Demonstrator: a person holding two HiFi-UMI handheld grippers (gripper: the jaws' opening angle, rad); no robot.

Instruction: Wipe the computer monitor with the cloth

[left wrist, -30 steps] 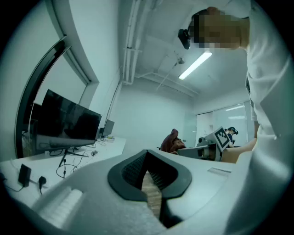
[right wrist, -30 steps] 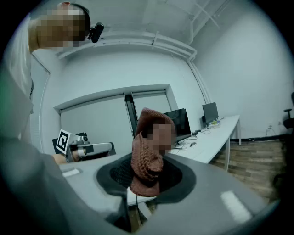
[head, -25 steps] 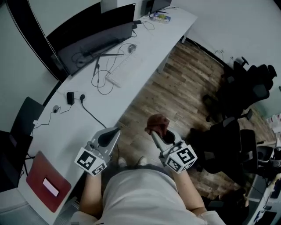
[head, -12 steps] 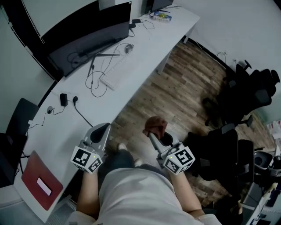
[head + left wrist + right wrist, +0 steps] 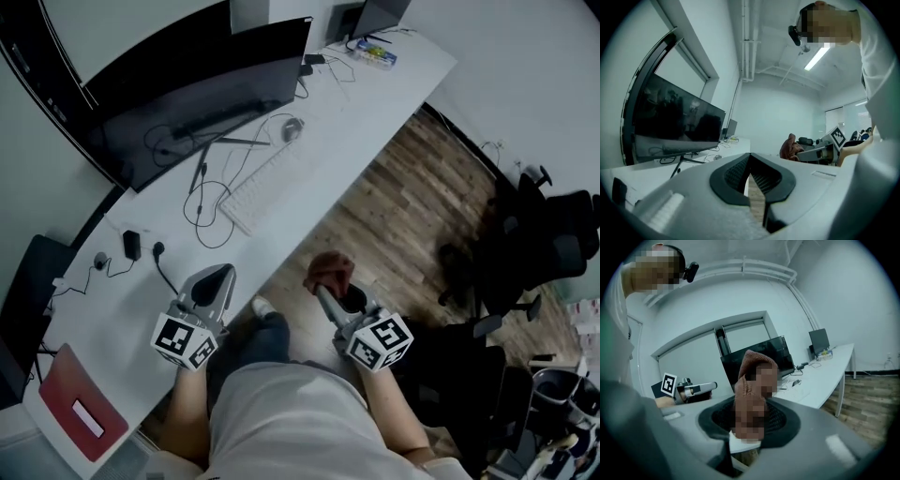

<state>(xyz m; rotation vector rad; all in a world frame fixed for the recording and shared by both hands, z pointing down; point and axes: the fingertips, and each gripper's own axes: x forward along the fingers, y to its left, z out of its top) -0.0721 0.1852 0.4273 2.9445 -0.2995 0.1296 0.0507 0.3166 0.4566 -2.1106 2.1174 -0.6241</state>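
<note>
The wide dark monitor (image 5: 187,94) stands at the back left of a long white desk (image 5: 375,94); it also shows in the left gripper view (image 5: 675,122) and behind the cloth in the right gripper view (image 5: 783,352). A brown cloth (image 5: 330,270) sticks up from my right gripper (image 5: 323,289), which is shut on it over the wooden floor, well short of the screen. The cloth (image 5: 752,363) fills the middle of the jaws of the right gripper (image 5: 749,416). My left gripper (image 5: 214,281) hangs at the desk's front edge, its tips (image 5: 750,161) together with nothing between them.
A white keyboard (image 5: 258,187), a mouse (image 5: 292,125) and loose black cables (image 5: 202,192) lie in front of the monitor. A red pad (image 5: 75,412) sits at the desk's near left end. Black office chairs (image 5: 544,244) stand on the wooden floor (image 5: 403,206) at the right.
The monitor and desk have drawn nearer and shifted right in the head view as the person stepped forward. Both grippers keep their pose, the cloth still held.
</note>
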